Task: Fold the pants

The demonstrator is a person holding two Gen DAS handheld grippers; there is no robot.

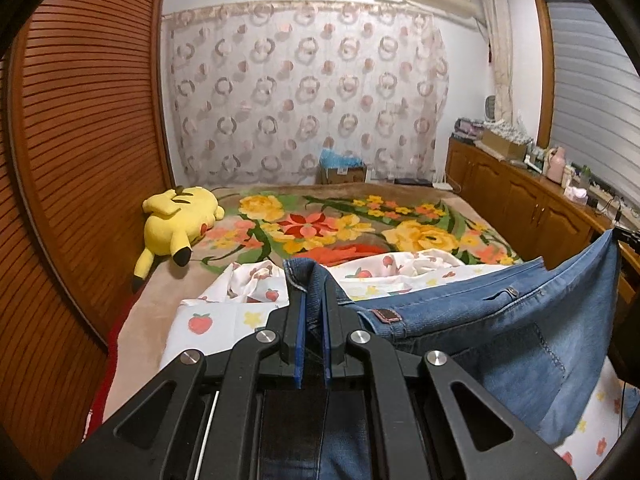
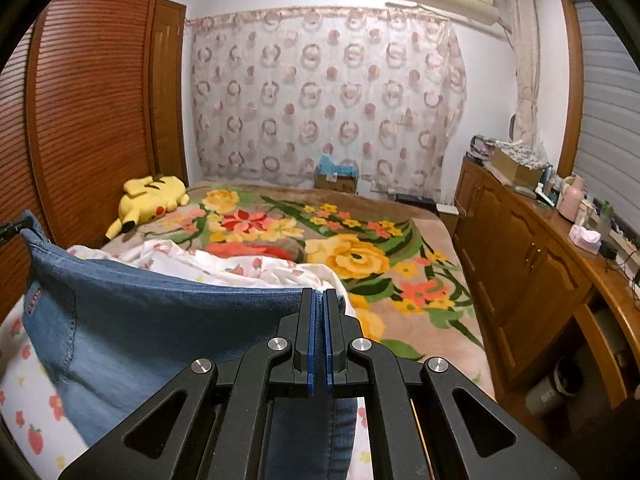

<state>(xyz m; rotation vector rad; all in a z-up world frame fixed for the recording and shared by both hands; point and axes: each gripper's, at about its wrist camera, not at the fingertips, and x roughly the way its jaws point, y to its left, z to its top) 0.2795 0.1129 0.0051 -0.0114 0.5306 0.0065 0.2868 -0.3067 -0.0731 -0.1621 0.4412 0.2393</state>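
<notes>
Blue denim pants [image 1: 500, 320] hang stretched between the two grippers above the bed. My left gripper [image 1: 313, 280] is shut on one corner of the waistband, with folded denim pinched between its blue pads. In the right wrist view the pants [image 2: 160, 320] run off to the left, and my right gripper [image 2: 319, 296] is shut on the other end of the waistband edge. A back pocket and a small leather label show on the lifted cloth. The legs drop below both cameras and are hidden.
A white sheet with strawberry print [image 1: 224, 316] lies under the pants on a floral blanket [image 1: 360, 224]. A yellow plush toy [image 1: 180, 220] rests at the far left by the slatted wooden wardrobe [image 1: 80, 120]. A wooden cabinet [image 2: 532, 264] with clutter lines the right side.
</notes>
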